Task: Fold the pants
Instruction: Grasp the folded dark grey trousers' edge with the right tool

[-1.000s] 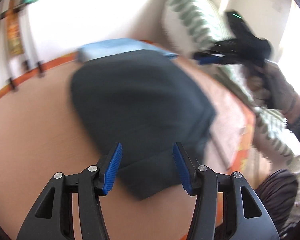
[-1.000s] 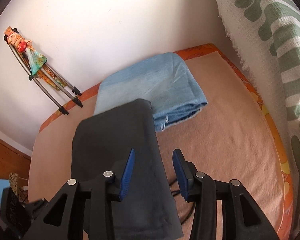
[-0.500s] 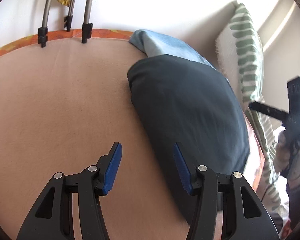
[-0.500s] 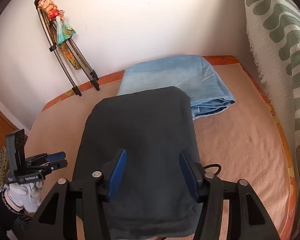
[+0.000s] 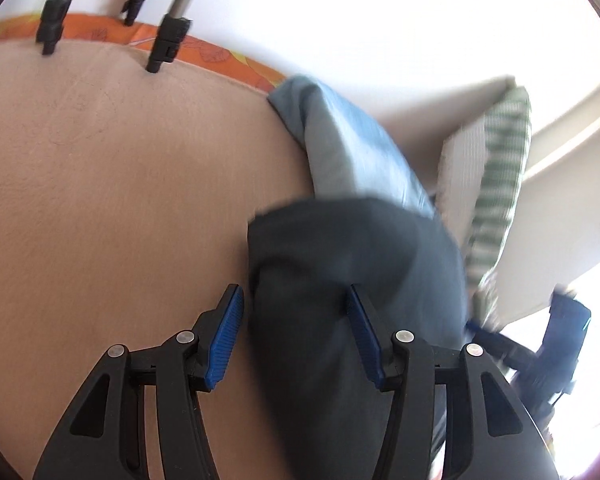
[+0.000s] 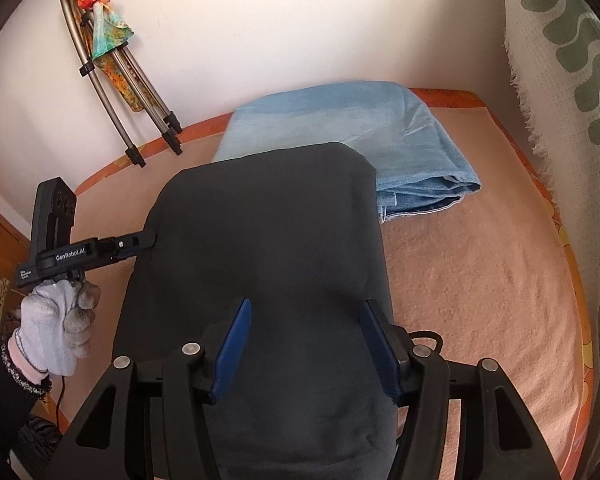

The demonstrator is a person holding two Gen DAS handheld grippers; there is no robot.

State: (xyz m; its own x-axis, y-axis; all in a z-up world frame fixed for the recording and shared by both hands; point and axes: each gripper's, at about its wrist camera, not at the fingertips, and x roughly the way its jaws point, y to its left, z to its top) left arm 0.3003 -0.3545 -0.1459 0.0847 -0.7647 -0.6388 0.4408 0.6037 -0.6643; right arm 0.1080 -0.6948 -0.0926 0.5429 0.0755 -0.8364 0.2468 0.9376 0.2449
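Note:
Dark grey pants [image 6: 268, 240] lie folded on the peach bed sheet [image 6: 480, 280], their far end resting on a folded blue garment [image 6: 340, 136]. My right gripper [image 6: 306, 344] hovers open over the near half of the pants, pads apart and pinching no cloth. My left gripper [image 6: 146, 240], held by a gloved hand [image 6: 56, 328], reaches the pants' left edge. In the left wrist view the pants [image 5: 340, 280] have that edge between the left gripper's [image 5: 294, 336] closing jaws, though the pads do not press on it. The right gripper [image 5: 480, 330] is a blur at the right.
Tripod legs [image 6: 140, 128] stand on the bed's orange far border against the white wall. A green-and-white patterned blanket [image 6: 572, 80] hangs along the right side. A black cable loop [image 6: 428, 336] lies beside the pants. Bare sheet lies left [image 5: 100, 180] and right of the pants.
The right gripper's jaws have opened wider and dropped closer to the pants. The left gripper rolled and swung in from the side to the pants' left edge.

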